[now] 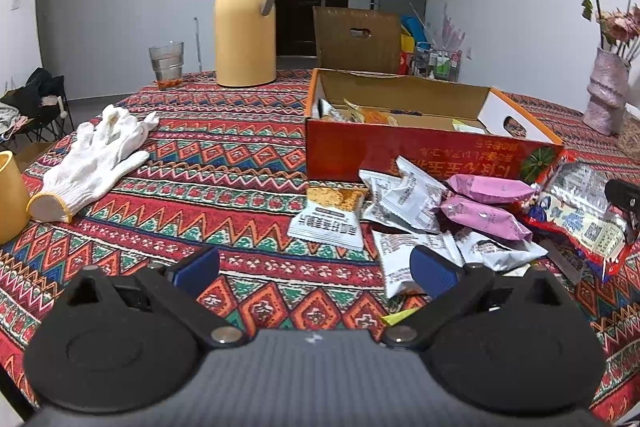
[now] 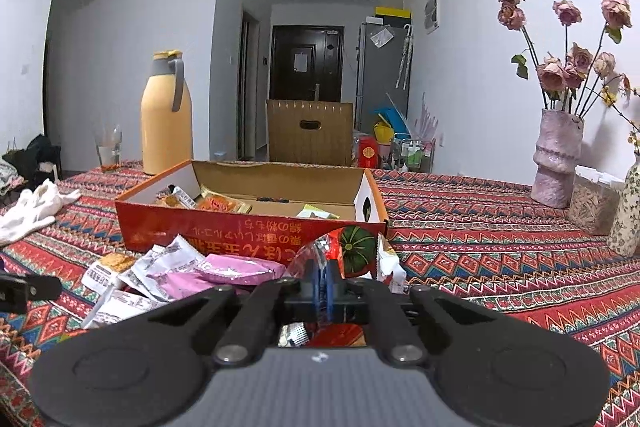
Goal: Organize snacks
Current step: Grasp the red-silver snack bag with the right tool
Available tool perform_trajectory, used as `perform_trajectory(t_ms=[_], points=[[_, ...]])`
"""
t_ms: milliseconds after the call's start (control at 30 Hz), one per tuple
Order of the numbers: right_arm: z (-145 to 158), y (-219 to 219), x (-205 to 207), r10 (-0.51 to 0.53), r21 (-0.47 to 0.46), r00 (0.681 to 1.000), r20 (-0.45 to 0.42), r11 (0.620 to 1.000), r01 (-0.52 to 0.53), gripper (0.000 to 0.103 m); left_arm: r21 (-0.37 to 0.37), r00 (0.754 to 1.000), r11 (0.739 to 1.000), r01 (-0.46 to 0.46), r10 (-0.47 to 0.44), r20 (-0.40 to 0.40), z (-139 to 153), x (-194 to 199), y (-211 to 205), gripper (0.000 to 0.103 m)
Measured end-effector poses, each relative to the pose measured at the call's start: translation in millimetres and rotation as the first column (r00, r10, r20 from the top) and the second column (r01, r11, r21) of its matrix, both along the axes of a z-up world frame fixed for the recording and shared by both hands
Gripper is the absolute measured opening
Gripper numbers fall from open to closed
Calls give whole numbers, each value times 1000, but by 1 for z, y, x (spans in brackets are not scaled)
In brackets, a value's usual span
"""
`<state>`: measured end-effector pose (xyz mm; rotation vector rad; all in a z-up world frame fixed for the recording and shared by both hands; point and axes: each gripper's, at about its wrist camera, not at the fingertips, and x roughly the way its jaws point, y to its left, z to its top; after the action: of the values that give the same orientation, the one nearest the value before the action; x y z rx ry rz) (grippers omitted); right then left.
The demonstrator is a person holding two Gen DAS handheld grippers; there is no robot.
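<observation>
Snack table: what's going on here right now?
A person with two handheld grippers is sorting snacks into the open red box. The right gripper is shut on a red-edged clear packet, held just in front of the box. The left gripper is open and empty above the tablecloth. White and pink packets are not yet boxed.

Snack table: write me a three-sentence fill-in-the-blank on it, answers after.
1. The right tool is shut on a red-edged clear plastic snack packet, while the left tool stands ____.
2. The white cotton work glove lies on the patterned ____.
3. The tall lidded jug is ____ in colour.

Answers: open; tablecloth; yellow
</observation>
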<state>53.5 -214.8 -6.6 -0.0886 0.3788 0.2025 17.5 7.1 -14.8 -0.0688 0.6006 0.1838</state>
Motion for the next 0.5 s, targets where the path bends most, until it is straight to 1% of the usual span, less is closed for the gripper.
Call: perform_trajectory(t_ms=[167,333,433,467,500], points=[[-1,-5,-6,5,21,1000,-4,1000,-5,3,10,999,999,39,-39,-14,-2,3,-10,103],[-12,-10,-11,14,20,998,-58,1000,-13,4,17,998,998,58,-57,-31,-5,4,-17,103],[-20,-11,-12,16,5,995,-100,1000,-15,16,14,997,998,62,-61,-38,-7,5,-19,103],[-22,-11,-12,13,-6,994,-110,1000,-14,33,14,997,998,62,-62,-39,-7,5,-19,103],[-23,-10,-11,16,-10,993,-120,1000,-18,44,14,997,998,63,-63,-41,-7,5,-19,103]])
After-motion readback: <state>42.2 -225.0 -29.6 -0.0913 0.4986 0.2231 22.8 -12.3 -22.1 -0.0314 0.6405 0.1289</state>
